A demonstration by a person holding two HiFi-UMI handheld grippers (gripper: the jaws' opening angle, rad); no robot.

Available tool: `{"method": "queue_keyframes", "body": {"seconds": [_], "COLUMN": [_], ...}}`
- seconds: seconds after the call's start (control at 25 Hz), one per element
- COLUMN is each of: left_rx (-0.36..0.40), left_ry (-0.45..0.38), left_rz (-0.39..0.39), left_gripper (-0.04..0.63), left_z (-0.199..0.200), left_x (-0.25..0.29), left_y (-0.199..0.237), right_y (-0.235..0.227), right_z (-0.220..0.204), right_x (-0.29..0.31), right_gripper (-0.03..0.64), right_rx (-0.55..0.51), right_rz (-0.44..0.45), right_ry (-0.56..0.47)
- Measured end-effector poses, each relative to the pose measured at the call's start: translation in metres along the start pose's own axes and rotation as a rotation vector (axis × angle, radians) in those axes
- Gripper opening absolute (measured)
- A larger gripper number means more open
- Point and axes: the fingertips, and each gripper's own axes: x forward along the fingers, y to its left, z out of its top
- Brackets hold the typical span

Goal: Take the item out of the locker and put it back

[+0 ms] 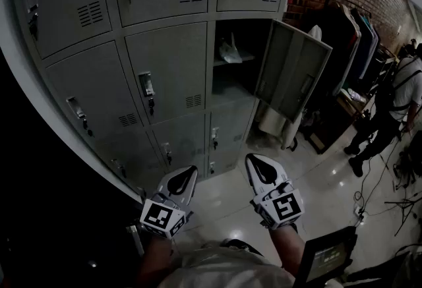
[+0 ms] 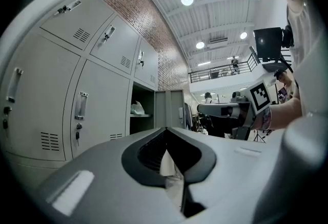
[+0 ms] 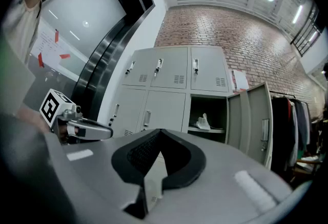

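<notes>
Facing the open locker (image 1: 247,36) with left gripper (image 1: 190,171) and right gripper (image 1: 253,160) closed, empty, we should open one before reaching the bag (image 1: 231,53).

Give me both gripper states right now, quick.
Left gripper: closed, jaw tips together, holding nothing.
Right gripper: closed, jaw tips together, holding nothing.

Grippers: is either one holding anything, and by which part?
Nothing is held. Left gripper and right gripper are shut, empty; the item lies in the locker.
</notes>
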Motion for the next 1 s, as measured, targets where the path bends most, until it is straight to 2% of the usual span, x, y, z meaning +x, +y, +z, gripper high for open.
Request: {"method": "queue_keyframes", "body": {"seconds": [0.48,0.68,1.0], "left_rx": [-0.007,0.011,0.051], "left_ry": [0.010,0.023,0.004], "left_rz": [0.001,0.008,0.054], "left_gripper": [0.005,0.005,0.005], "left_z": [-0.010,-0.015,-0.003], "left_x": [0.032,0.080,0.191], "left_y": [0.029,0.045,0.078], "right_y": [-0.022,-0.063,-0.156], "right_z": [-0.017,-0.028,-0.034], "right_x": [0.044,0.077,0.149], "right_gripper": [0.000,0.000,0.000], "right_rx": [0.006,0.016,0.015], "right_rz": [0.018,0.036,0.105], "right_ry": [0.006,-0.014,-0.044]}}
